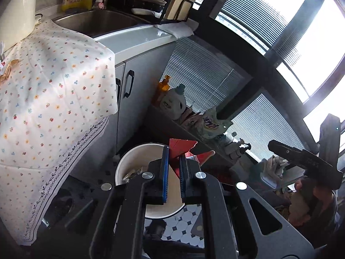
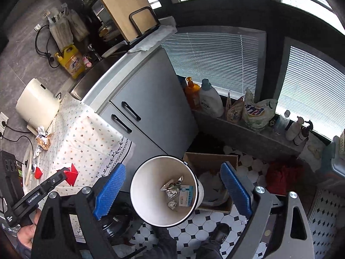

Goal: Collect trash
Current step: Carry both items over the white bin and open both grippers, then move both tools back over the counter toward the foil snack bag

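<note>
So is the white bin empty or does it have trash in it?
Not empty: the white bin holds crumpled foil wrappers and a small packet at its bottom.

I see a counter (image 2: 138,69) with a flowery cloth (image 2: 86,133) spread over one end of it. On the cloth lie crumpled wrappers (image 2: 44,137), bits of red paper (image 2: 71,173) and a tall white jug (image 2: 37,105). A yellow bottle (image 2: 72,63) stands by the sink (image 1: 97,21). On the tiled floor (image 2: 248,172) stand a white bin (image 2: 163,191) with scraps in it and a cardboard box (image 2: 211,161) just beside it. A window ledge (image 2: 248,133) holds bottles and bags.
</note>
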Tool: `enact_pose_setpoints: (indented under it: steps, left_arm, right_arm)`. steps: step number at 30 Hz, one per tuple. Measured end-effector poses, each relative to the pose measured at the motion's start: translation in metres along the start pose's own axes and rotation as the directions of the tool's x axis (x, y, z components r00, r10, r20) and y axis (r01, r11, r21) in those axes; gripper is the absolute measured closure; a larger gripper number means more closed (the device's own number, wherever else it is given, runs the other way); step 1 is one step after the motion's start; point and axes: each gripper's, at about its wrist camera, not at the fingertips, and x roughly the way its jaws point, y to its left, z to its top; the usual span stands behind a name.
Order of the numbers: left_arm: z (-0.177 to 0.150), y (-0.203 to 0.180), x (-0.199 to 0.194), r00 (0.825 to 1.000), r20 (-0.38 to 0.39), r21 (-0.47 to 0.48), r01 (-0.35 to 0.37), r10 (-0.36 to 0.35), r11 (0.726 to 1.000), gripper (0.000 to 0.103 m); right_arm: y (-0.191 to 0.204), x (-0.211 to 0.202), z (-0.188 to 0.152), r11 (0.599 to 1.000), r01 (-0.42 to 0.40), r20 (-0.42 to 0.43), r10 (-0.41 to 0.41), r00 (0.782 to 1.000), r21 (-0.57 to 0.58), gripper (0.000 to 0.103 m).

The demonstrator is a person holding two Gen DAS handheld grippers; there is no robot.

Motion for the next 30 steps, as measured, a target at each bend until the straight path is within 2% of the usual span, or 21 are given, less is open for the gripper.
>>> enact_pose_setpoints:
  steps: [8,10,11,12,17,24,30]
  left_arm:
    - [-0.006,-0.022,0.023,0.999,-0.036,-0.008,0.008,-0.008,1.000,0.093]
    - [-0.005,-0.028,0.027,0.999,-0.051,0.000,0.010,-0.010,1.000,0.078]
    - [-0.004,-0.030,0.026,0.999,-0.042,0.004,0.000,0.000,1.000,0.054]
    - [-0.003,-0.031,0.022,1.000,-0.024,0.005,-0.013,0.013,1.000,0.039]
    - [0.008,-0.028,0.005,1.000,0.006,0.029,-0.021,0.021,0.999,0.028]
    - [0.020,-0.001,-0.028,0.997,0.060,0.013,-0.055,0.054,0.998,0.015]
    - [0.021,0.030,-0.055,0.992,0.091,-0.020,-0.086,0.088,0.996,0.012]
  right_arm:
    - [-0.024,-0.013,0.003,1.000,0.018,0.012,-0.018,1.000,-0.010,0.015]
    - [-0.028,-0.015,0.003,1.000,0.019,0.012,-0.019,1.000,-0.003,0.015]
    - [-0.030,-0.016,0.003,1.000,0.021,0.011,-0.021,1.000,0.001,0.015]
    - [-0.031,-0.016,0.002,1.000,0.022,0.011,-0.022,1.000,0.005,0.015]
    - [-0.026,-0.013,0.002,1.000,0.006,0.015,-0.006,1.000,0.025,0.015]
    - [0.006,-0.008,0.008,0.999,-0.032,0.033,0.031,0.999,0.006,0.014]
    - [0.036,-0.004,0.018,0.999,-0.052,0.046,0.053,0.998,-0.009,0.013]
